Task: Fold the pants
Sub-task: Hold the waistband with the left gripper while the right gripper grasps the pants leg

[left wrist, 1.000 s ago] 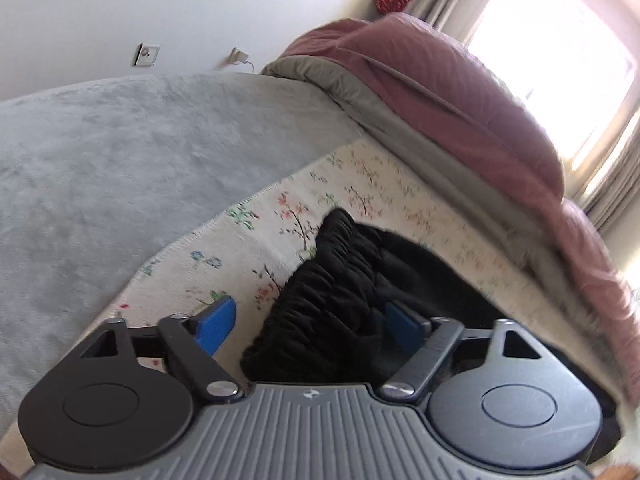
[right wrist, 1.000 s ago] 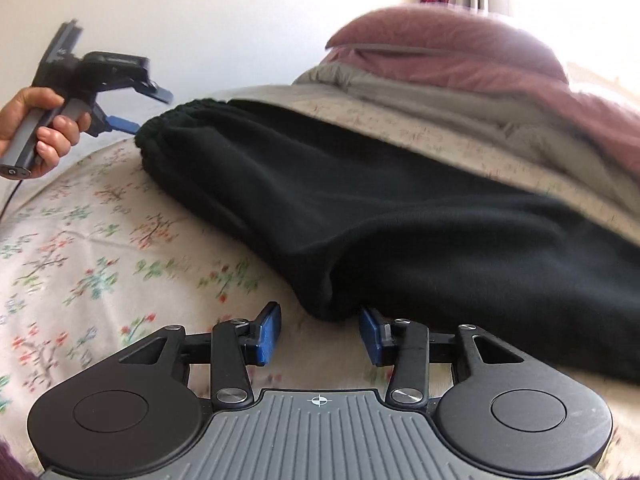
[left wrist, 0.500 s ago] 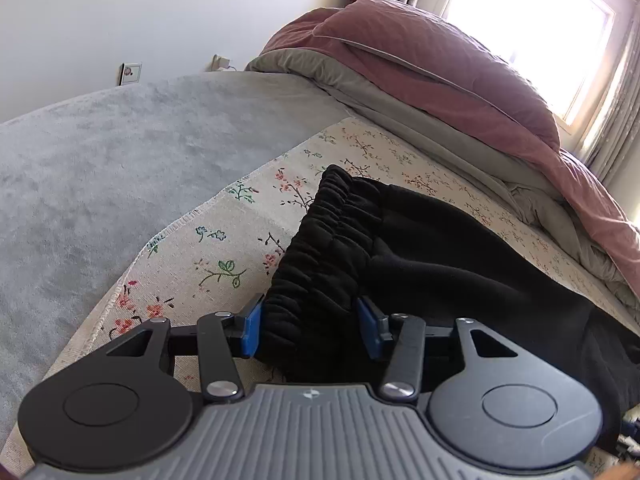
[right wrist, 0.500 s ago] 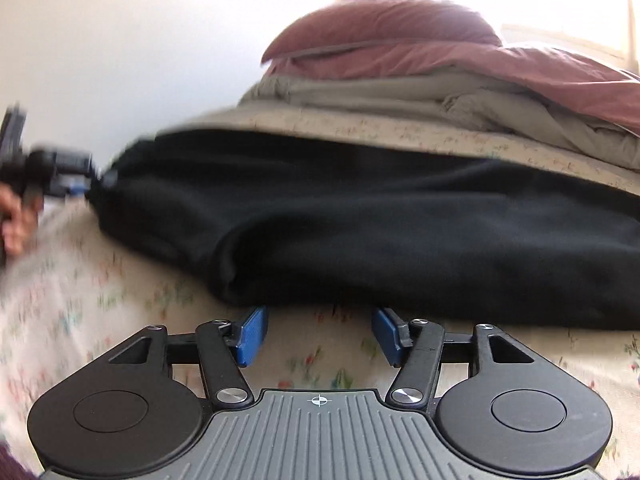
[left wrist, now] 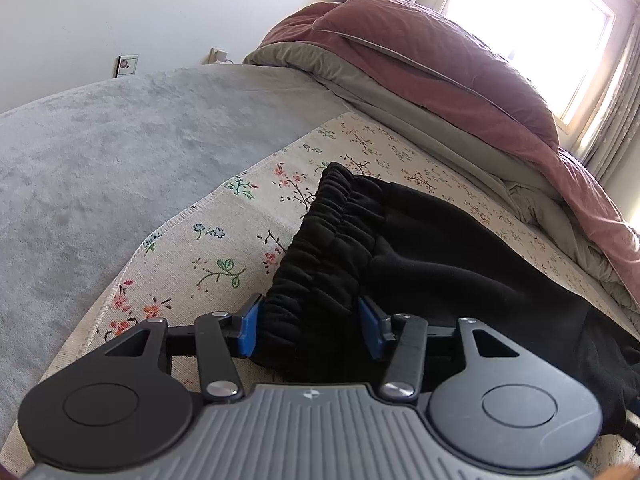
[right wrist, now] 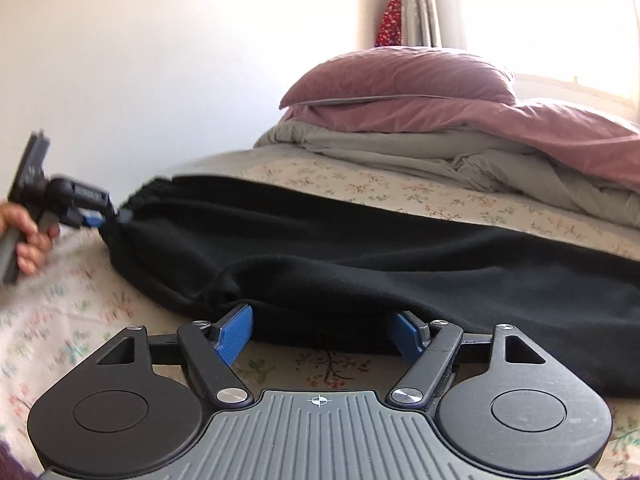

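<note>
The pants lie across the floral sheet at frame centre; the folded duvet is piled behind, upper right.

Black pants, floral cream sheet

No text, brand, number or label can be read in either view. The only sign is a small round mark with a cross in it, white on the grey ribbed body of each gripper, at the lower middle of the frame: on the left gripper and on the right gripper. It has no letters.
</note>
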Action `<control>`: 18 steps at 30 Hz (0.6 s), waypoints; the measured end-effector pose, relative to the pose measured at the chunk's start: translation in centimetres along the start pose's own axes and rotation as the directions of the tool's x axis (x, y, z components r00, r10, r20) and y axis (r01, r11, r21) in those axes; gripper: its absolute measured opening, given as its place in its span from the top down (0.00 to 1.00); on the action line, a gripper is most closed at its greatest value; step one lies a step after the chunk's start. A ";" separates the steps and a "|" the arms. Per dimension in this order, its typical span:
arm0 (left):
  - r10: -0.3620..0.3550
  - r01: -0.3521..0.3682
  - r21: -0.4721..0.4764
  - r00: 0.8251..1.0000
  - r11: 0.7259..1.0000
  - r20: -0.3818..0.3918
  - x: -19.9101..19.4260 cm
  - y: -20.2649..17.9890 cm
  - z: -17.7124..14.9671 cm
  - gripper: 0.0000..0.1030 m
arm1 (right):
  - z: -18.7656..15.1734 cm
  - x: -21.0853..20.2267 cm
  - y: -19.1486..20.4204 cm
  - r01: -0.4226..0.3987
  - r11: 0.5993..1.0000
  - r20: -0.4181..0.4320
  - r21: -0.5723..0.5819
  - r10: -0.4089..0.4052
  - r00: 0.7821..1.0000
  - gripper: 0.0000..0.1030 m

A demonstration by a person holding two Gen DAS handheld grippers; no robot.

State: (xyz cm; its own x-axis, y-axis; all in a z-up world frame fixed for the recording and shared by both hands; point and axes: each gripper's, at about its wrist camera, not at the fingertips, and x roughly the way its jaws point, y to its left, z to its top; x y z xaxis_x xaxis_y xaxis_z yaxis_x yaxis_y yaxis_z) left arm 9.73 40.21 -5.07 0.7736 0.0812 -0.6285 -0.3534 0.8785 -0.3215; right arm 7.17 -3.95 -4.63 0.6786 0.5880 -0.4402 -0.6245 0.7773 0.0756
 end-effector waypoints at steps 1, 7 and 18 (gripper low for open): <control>-0.001 0.001 0.000 1.000 1.000 -0.002 0.0 0.0 0.0 0.24 | 0.2 0.0 -0.2 -0.003 1.000 0.003 0.011 0.003 1.000 0.27; -0.003 0.003 -0.004 1.000 1.000 -0.005 0.1 0.0 0.1 0.23 | 0.8 0.7 1.0 -0.053 0.997 0.000 -0.050 0.053 0.999 0.18; -0.014 0.014 -0.014 1.000 1.000 -0.010 0.2 0.3 0.2 0.23 | 0.2 4.7 3.0 -0.280 0.958 -0.086 0.062 0.285 0.955 0.13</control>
State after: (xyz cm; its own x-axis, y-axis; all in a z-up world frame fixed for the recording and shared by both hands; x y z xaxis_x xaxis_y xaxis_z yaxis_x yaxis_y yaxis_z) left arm 9.91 40.55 -5.14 0.7734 0.0639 -0.6307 -0.3497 0.8729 -0.3404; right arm 8.54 1.21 -6.25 0.4370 0.7635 -0.4755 -0.7643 0.5939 0.2513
